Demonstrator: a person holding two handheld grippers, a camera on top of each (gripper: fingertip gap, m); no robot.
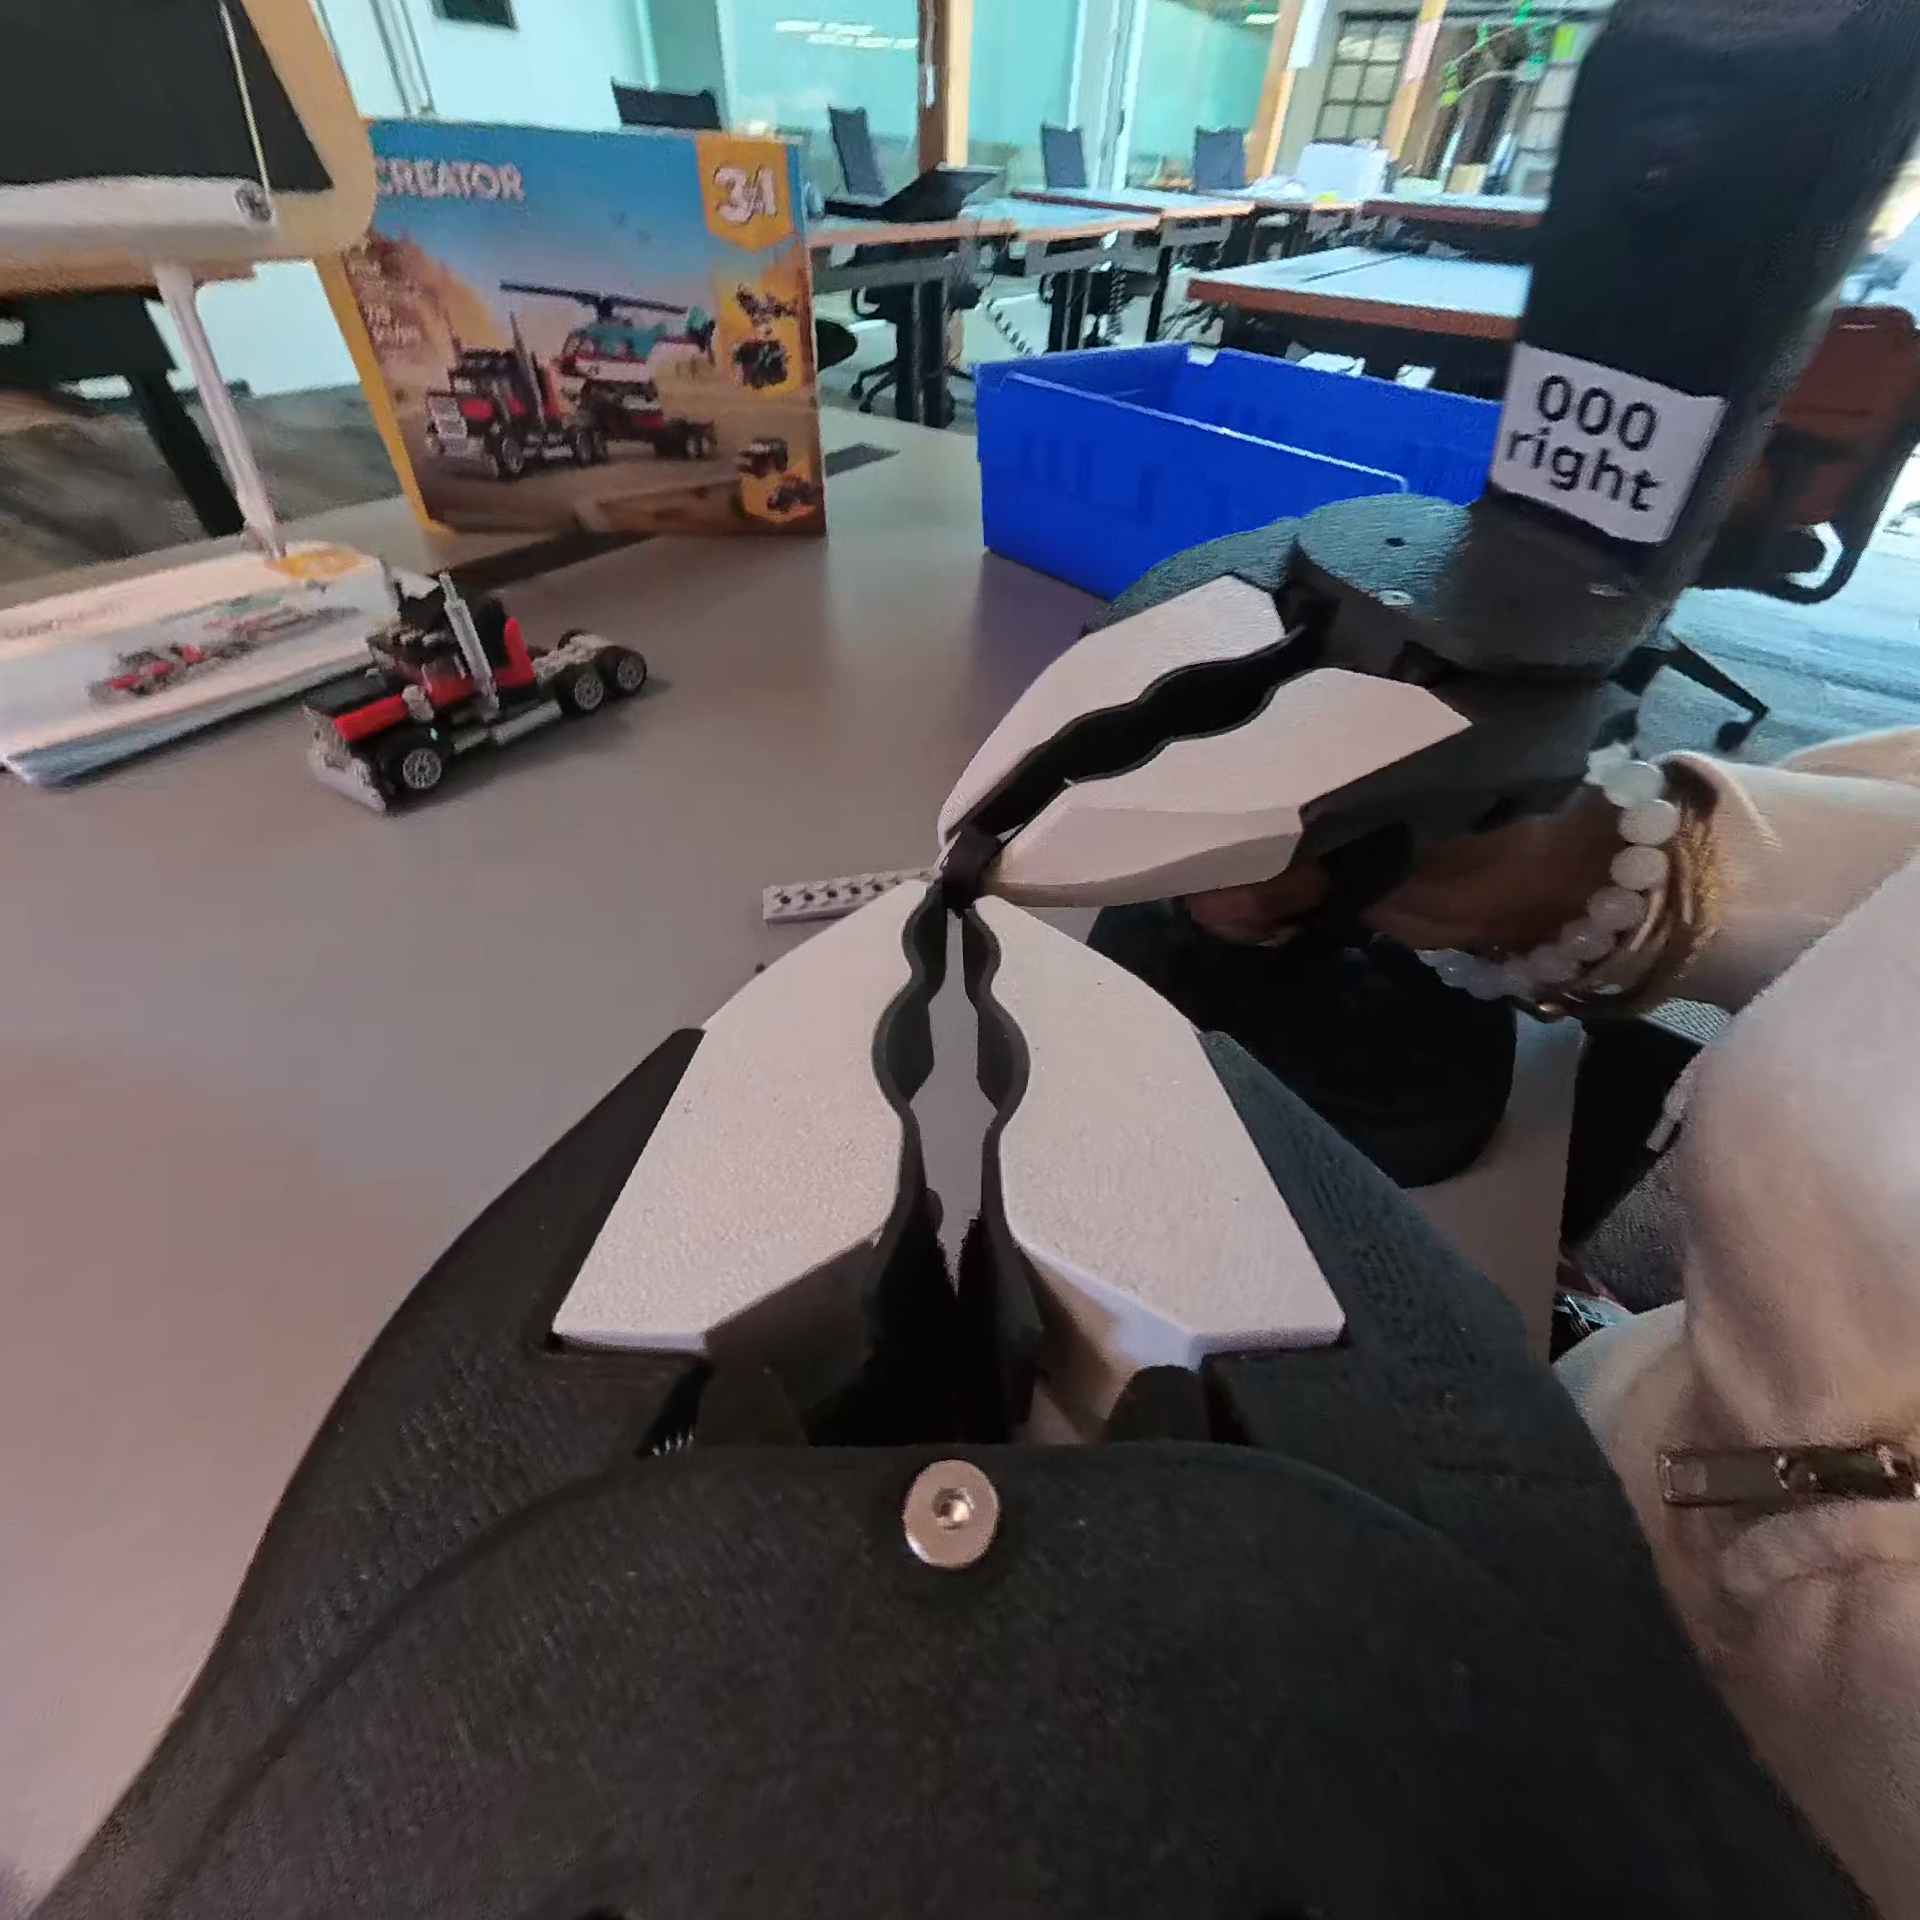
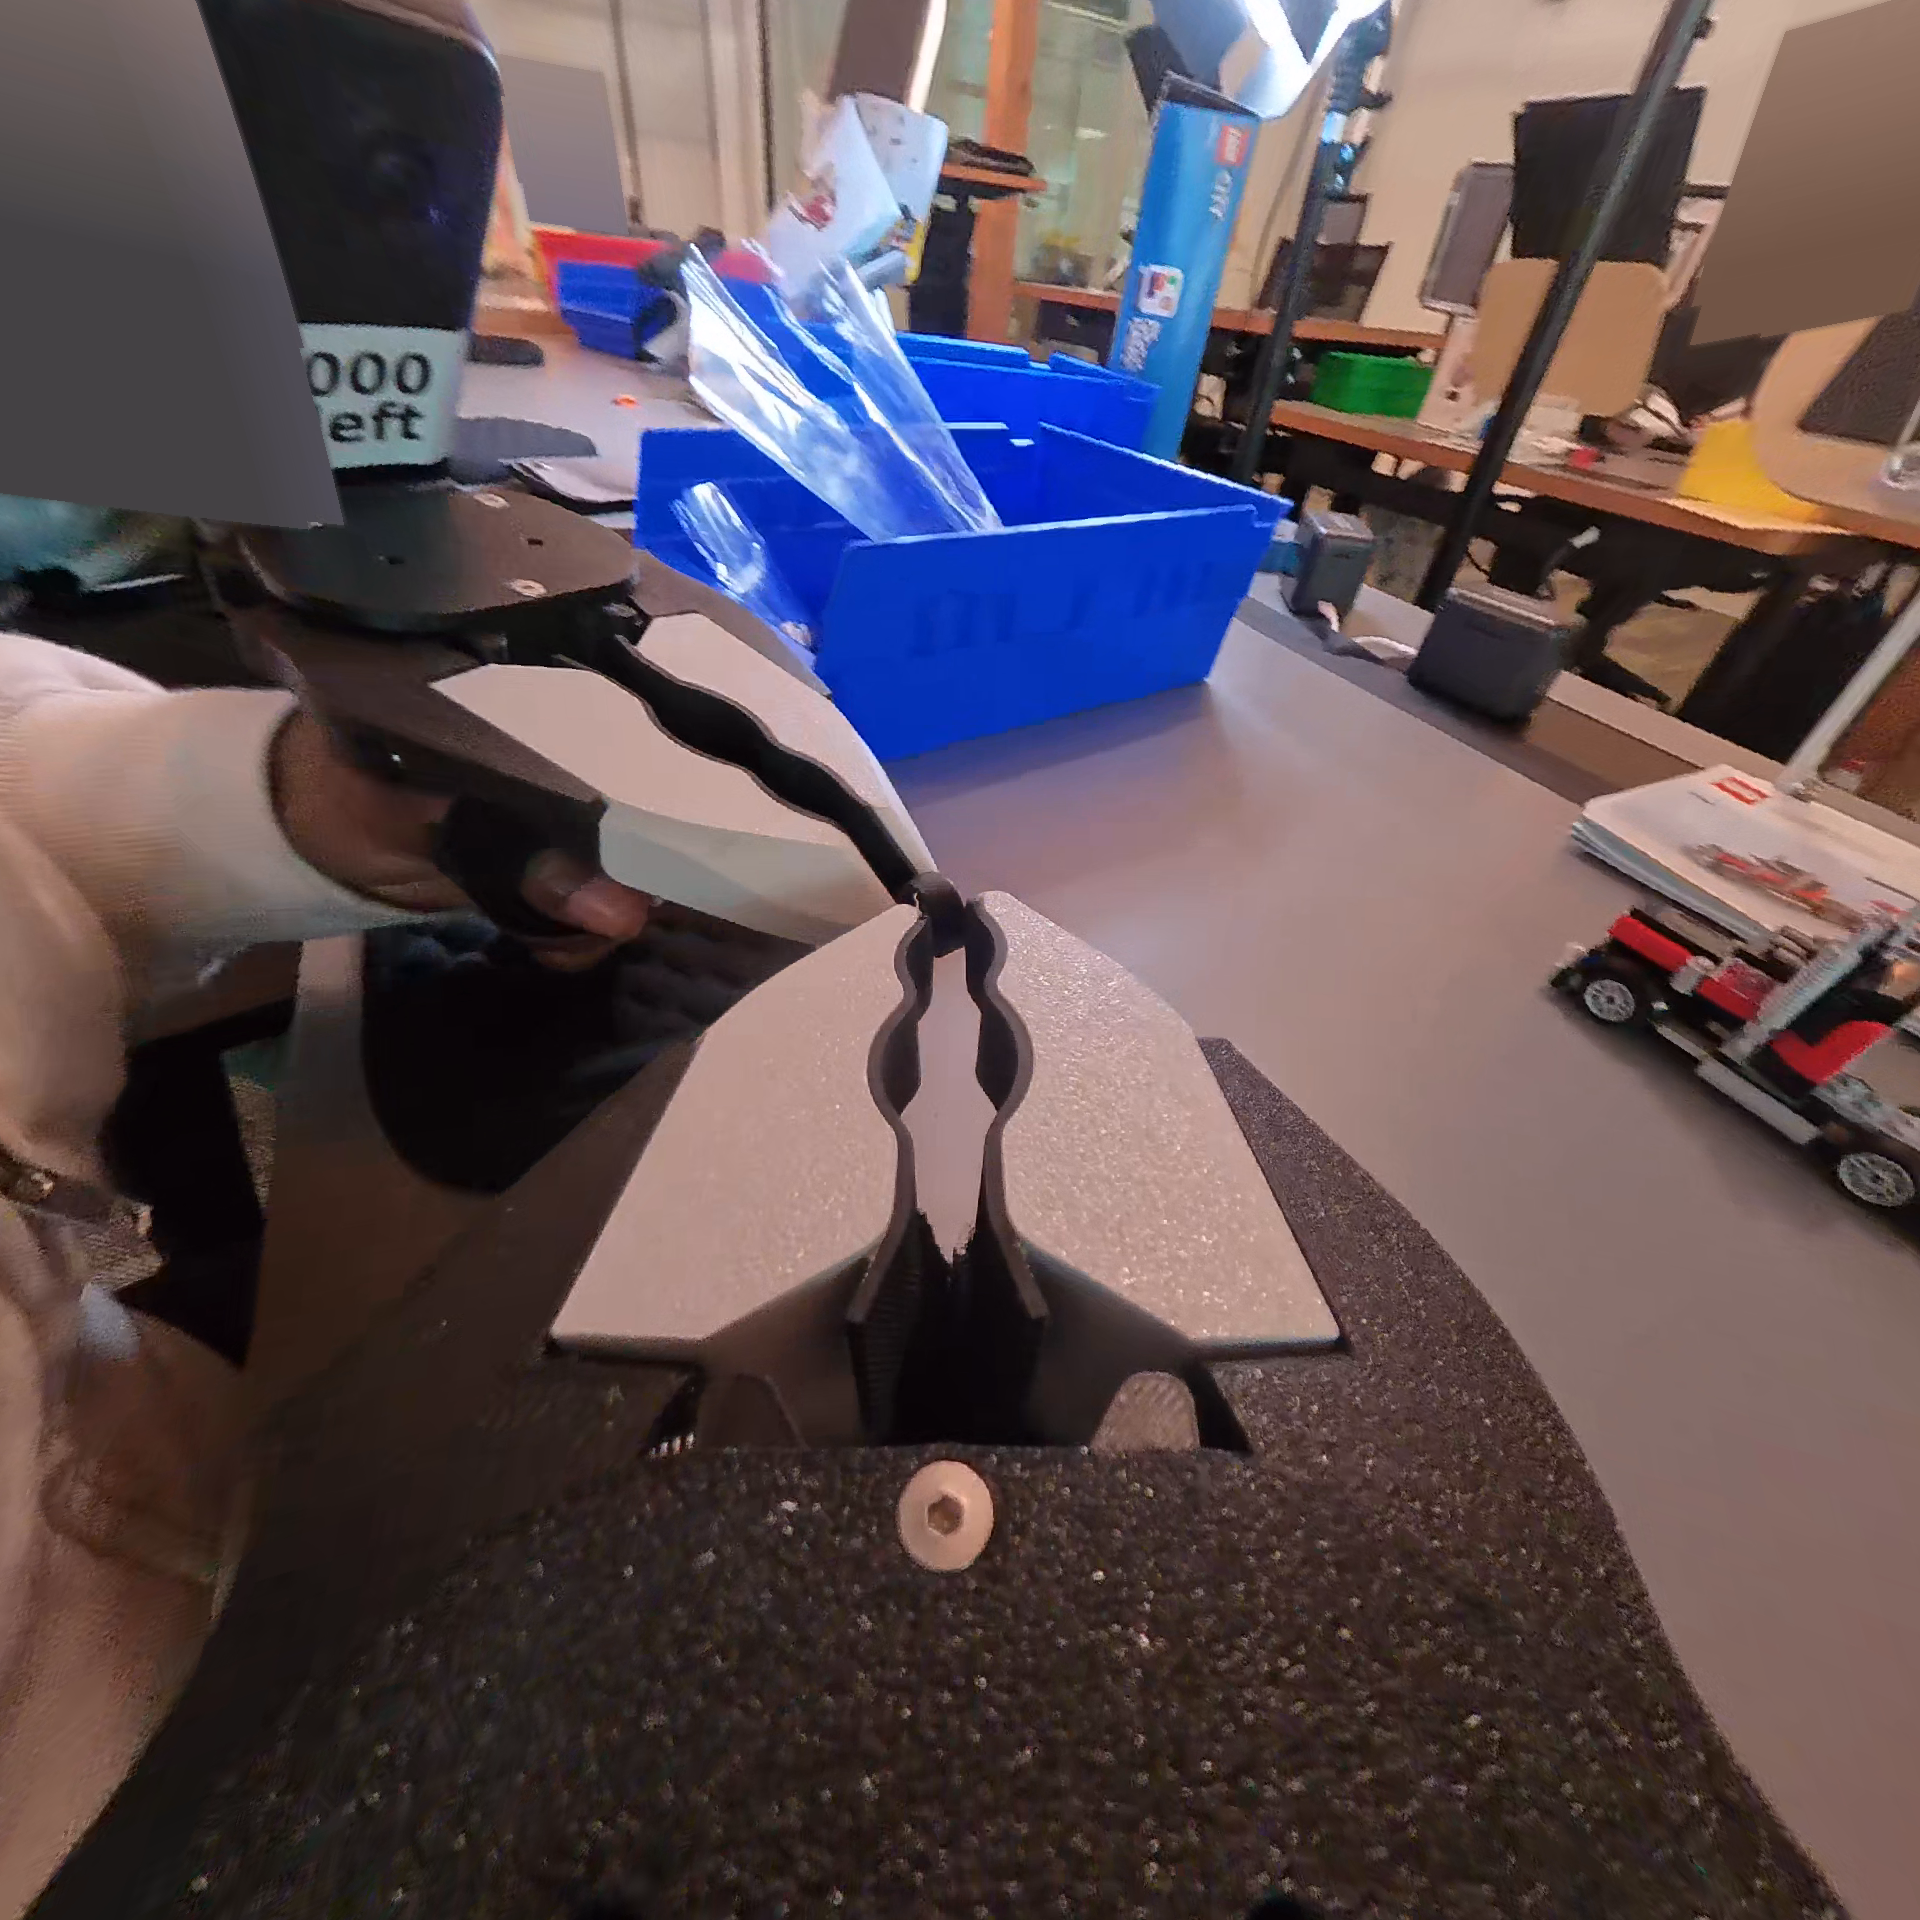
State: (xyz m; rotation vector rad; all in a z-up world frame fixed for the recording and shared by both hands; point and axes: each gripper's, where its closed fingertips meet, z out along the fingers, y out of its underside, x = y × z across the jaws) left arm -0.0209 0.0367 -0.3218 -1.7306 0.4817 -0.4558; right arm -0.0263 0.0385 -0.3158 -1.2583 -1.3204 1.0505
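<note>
Small black piece [image 2: 938, 923]: short, rounded, ring-like; exact form not discernible. Raised above grey desk [image 2: 1299, 935], clamped at tips of right claw [image 2: 943, 928]. Left claw [image 1: 951, 902] closed, tips meeting same piece from other side; whether it grips or only touches not determinable. Light grey studded plate [image 1: 831, 896]: long, narrow, flat on desk just beyond left claw tips, near end hidden behind them. Red-and-black brick-built truck [image 1: 473, 681]: upright on wheels, well apart.
</note>
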